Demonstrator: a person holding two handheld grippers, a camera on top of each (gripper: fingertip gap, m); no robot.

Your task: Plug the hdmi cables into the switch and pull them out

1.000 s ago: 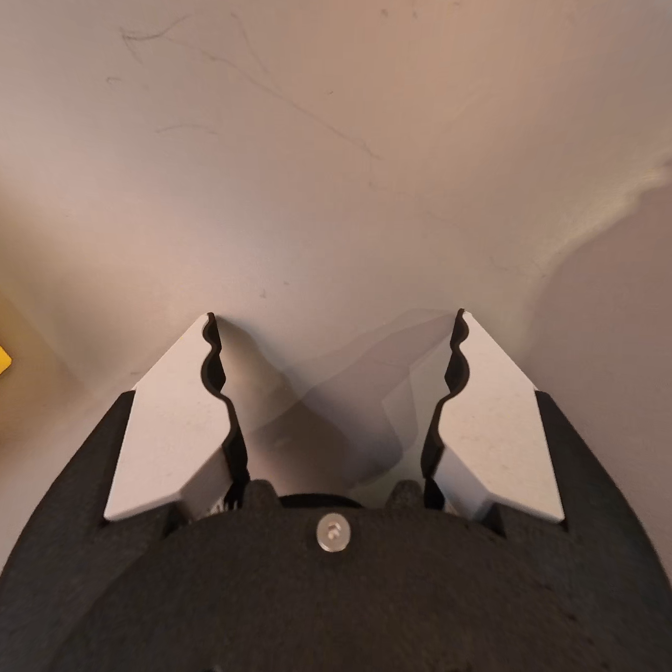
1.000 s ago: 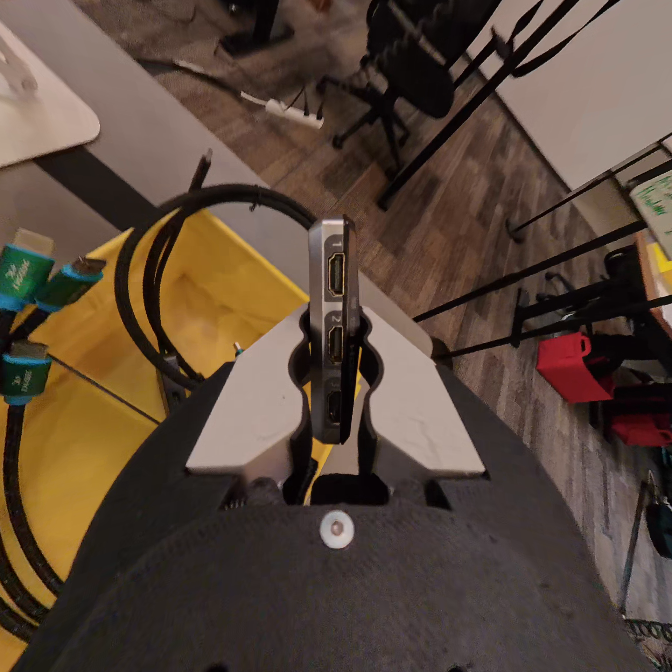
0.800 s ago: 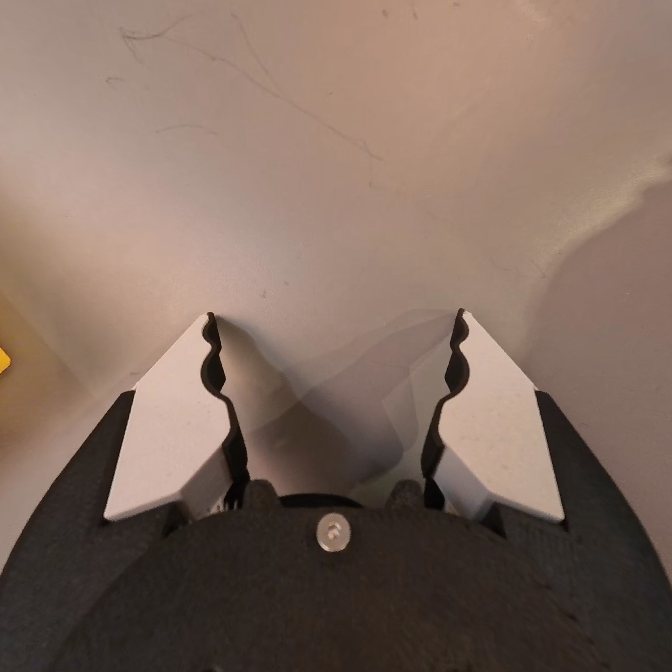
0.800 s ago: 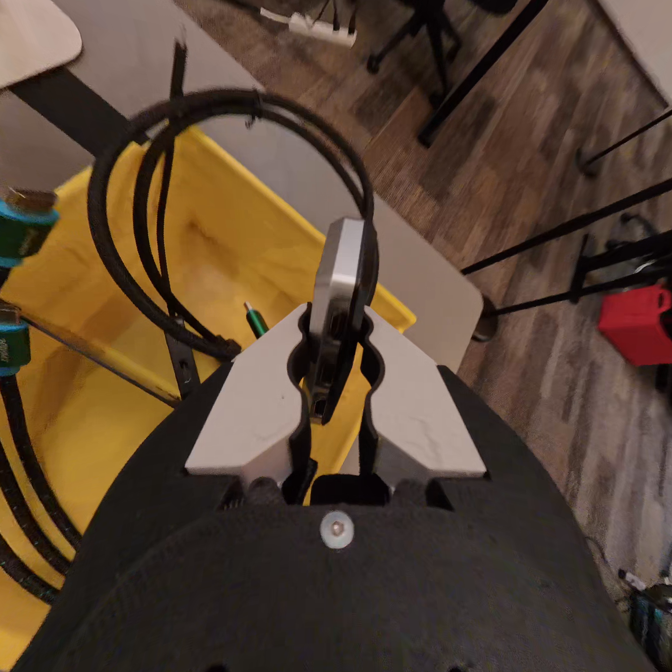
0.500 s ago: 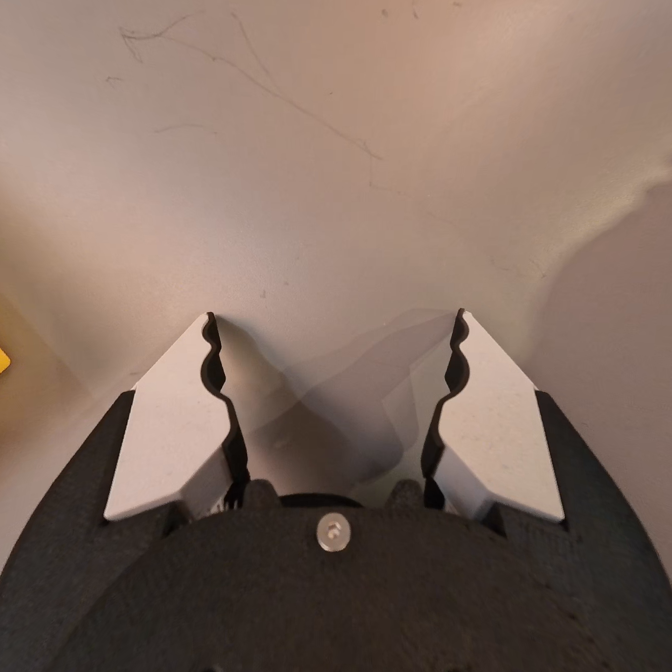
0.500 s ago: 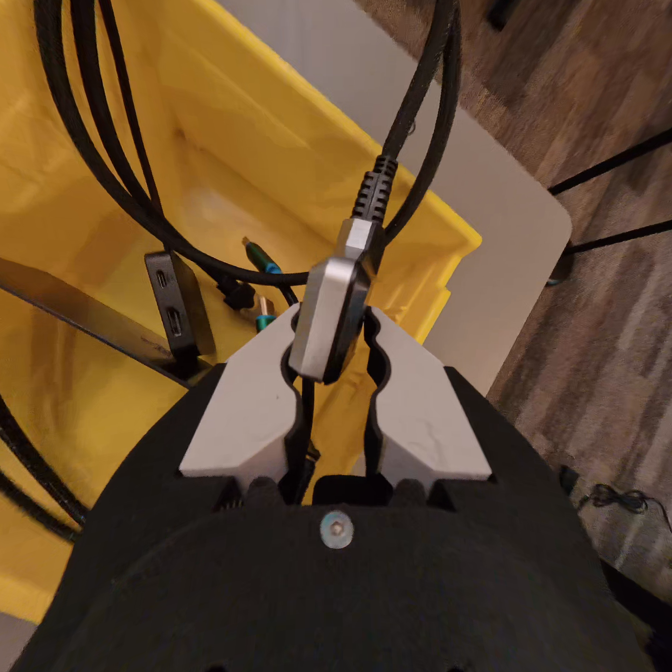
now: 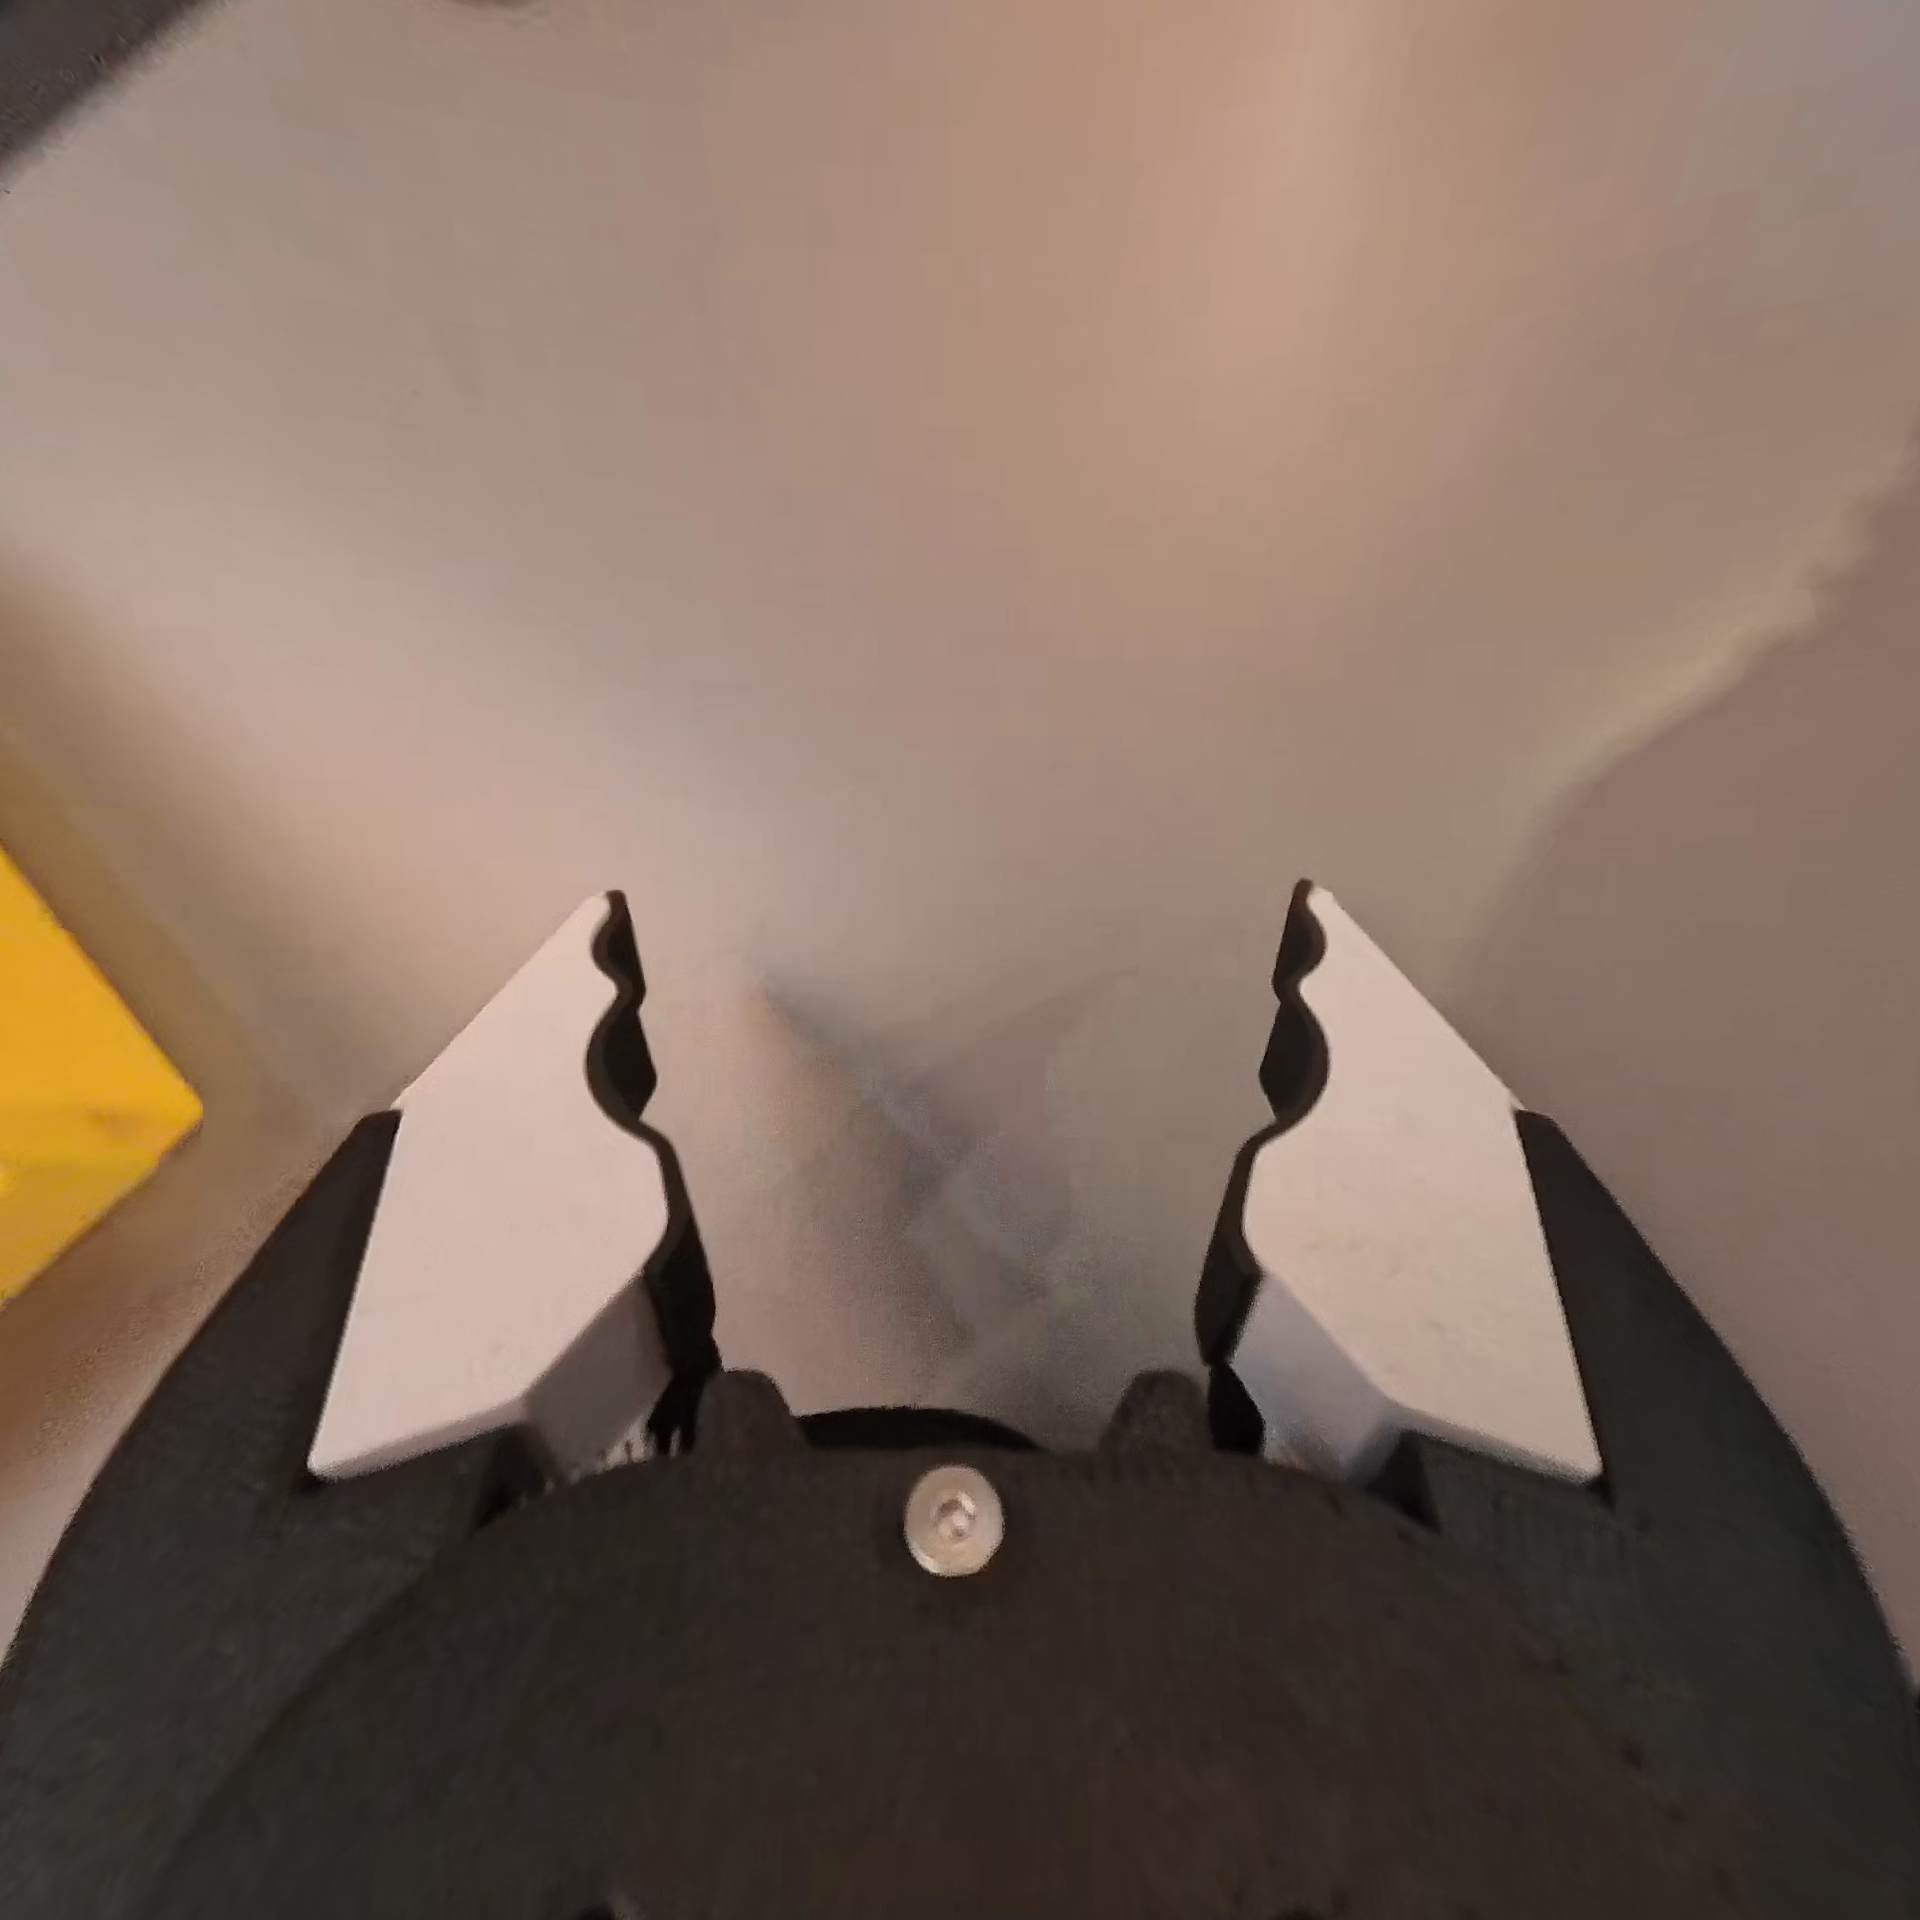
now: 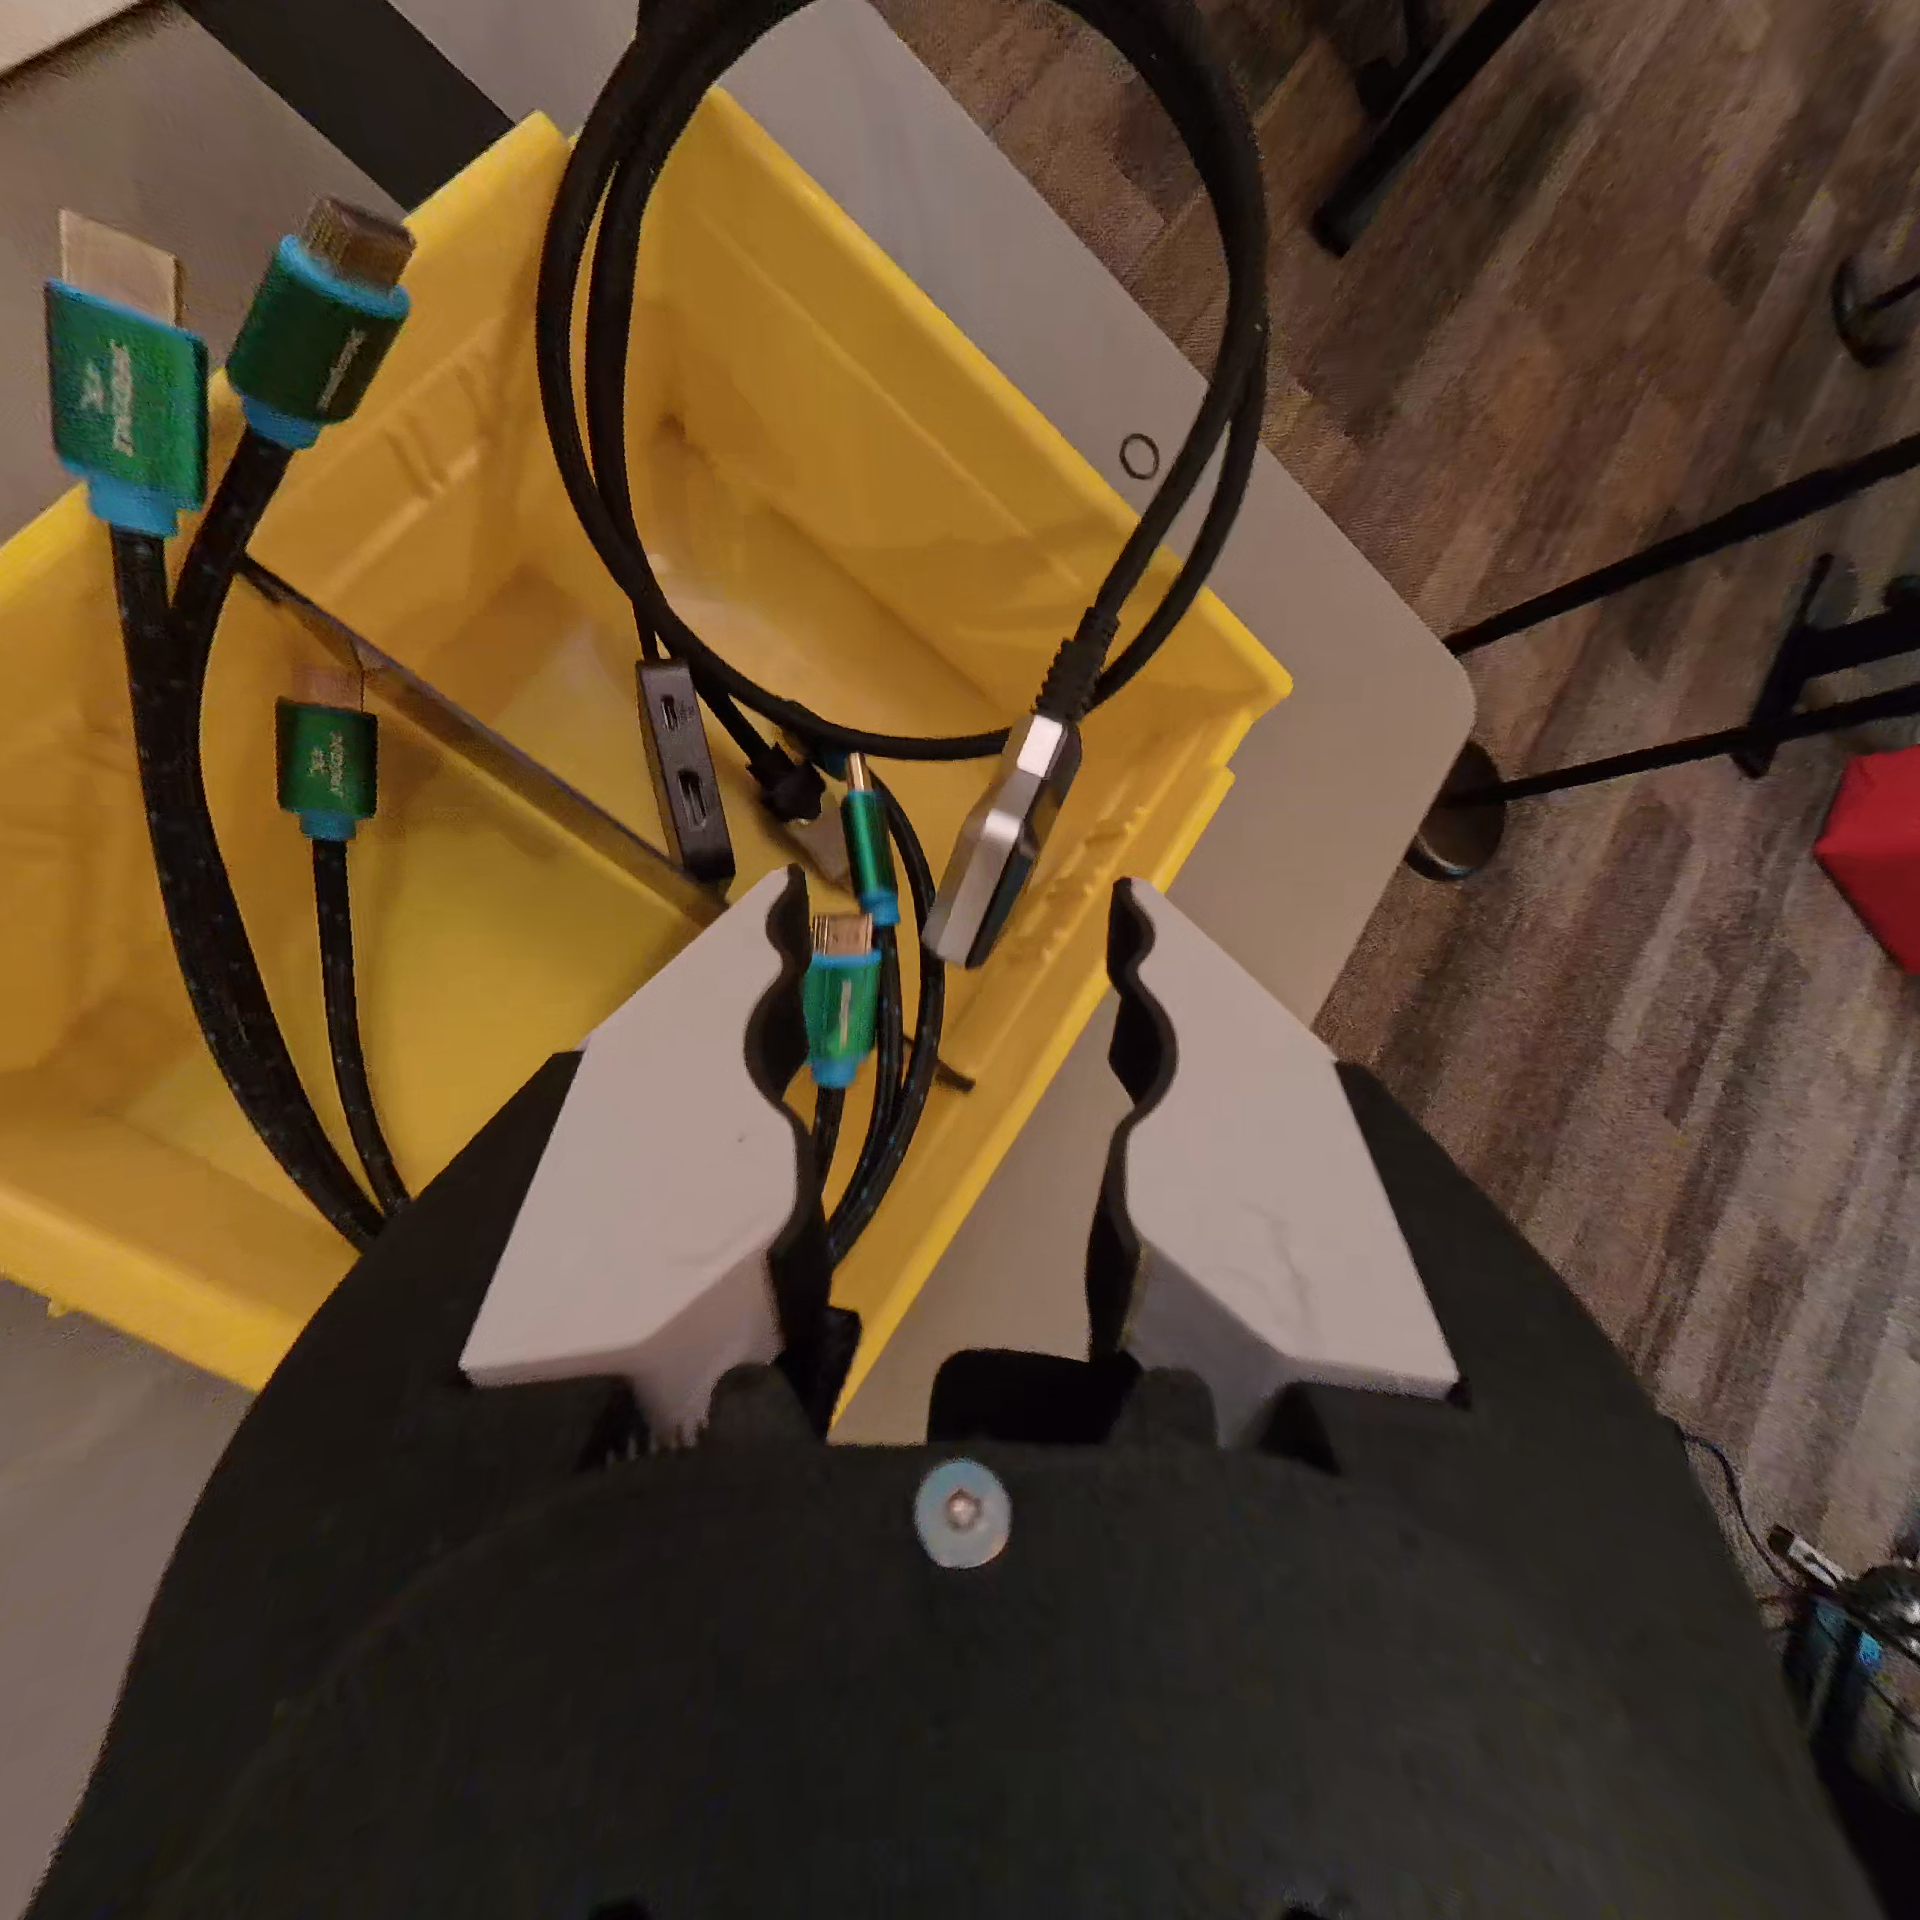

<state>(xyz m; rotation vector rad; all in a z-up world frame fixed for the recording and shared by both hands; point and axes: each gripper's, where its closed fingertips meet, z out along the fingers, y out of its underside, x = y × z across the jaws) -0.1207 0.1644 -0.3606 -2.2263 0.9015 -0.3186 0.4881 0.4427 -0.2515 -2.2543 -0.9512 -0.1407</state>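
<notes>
Both my jaws stand apart with nothing gripped; silver switch hangs free over the yellow bin.

My right gripper [image 8: 951, 899], white fingers on a black body, has its jaws spread, and between them I see a green-and-blue HDMI plug [image 8: 844, 1000] on its black braided lead. Just past my fingertips the flat silver-grey metal switch [image 8: 1000, 842] dangles tilted from its thick black looped cable [image 8: 1174, 499], touching neither finger, above the yellow plastic bin [image 8: 488, 935]. A small black adapter box [image 8: 686, 769] leans by the bin's dark divider. Farther left, two more green HDMI plugs [image 8: 130, 410] stick up past the bin rim. The bin sits on a grey table [image 8: 1340, 665], with wood-pattern floor beyond. My left gripper [image 7: 956, 899] is spread wide over bare grey tabletop, blurred, a yellow corner at its left edge.
</notes>
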